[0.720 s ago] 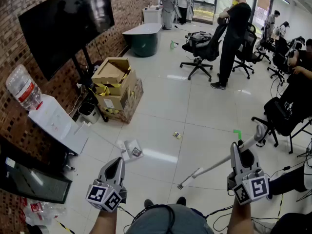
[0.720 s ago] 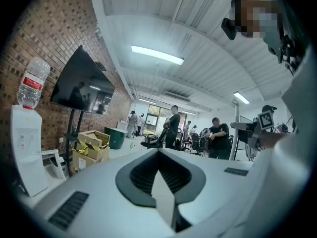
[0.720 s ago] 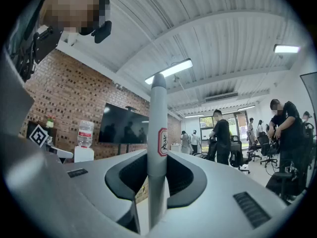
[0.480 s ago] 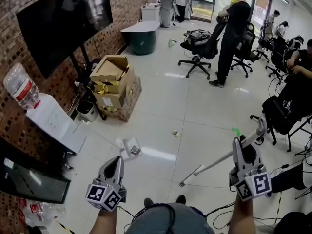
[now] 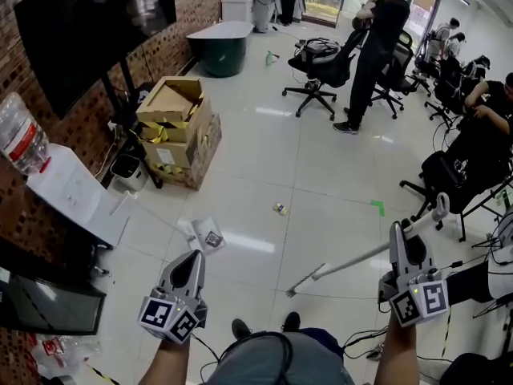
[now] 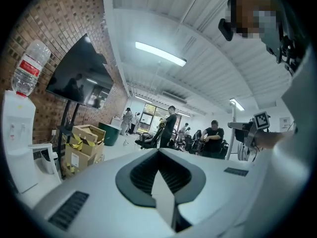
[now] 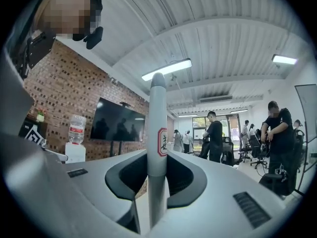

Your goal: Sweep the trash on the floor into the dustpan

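Right gripper (image 5: 404,233) is pinching the one broom (image 5: 345,262) by its handle, carrying it slightly further right than before. Left gripper (image 5: 191,260) is staying pressed together, empty. One trash scrap (image 5: 280,208) is lying on the floor (image 5: 264,159) apart from the broom, and one white item, possibly the dustpan (image 5: 207,237), is sitting further left.

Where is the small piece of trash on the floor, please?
Head view: the small piece of trash lies on bare tiles mid-floor, beyond the broom head, right of the cardboard boxes.
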Motion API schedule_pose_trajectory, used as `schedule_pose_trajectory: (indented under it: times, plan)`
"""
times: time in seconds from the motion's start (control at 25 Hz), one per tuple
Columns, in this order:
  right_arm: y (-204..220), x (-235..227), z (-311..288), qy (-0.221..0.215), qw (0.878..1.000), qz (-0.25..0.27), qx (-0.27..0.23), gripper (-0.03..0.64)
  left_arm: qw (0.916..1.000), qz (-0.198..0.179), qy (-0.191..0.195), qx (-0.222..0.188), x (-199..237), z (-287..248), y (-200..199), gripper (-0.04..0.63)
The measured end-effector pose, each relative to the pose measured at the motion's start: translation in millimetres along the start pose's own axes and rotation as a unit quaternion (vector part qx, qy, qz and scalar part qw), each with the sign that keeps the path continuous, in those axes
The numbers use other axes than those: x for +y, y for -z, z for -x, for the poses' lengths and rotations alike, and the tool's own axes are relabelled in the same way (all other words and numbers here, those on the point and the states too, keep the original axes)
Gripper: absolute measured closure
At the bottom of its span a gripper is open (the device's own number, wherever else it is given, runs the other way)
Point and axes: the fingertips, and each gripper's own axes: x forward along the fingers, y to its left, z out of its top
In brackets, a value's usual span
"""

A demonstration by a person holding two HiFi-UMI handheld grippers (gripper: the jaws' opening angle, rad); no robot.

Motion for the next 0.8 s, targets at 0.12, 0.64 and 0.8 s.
schedule_pose_trajectory:
  times: [0.12,0.64,0.8]
  plan:
    - [7,5,-14,0.009,1.0,-0.014,0.003,0.52,0.9999,-0.009,0.011,-0.006,10,-12,-1,0.578]
    - [11,-60,-106,-0.126,0.99,-0.056,-0.039,0.522,0.999,-0.03,-0.032,-0.007,-40,-155,-19,0.578]
    - [24,-109,-139,-0.16,0.984,-0.069,-0.043,0.522,0.9979,-0.036,-0.054,0.0,-70,-210,-17,0.578]
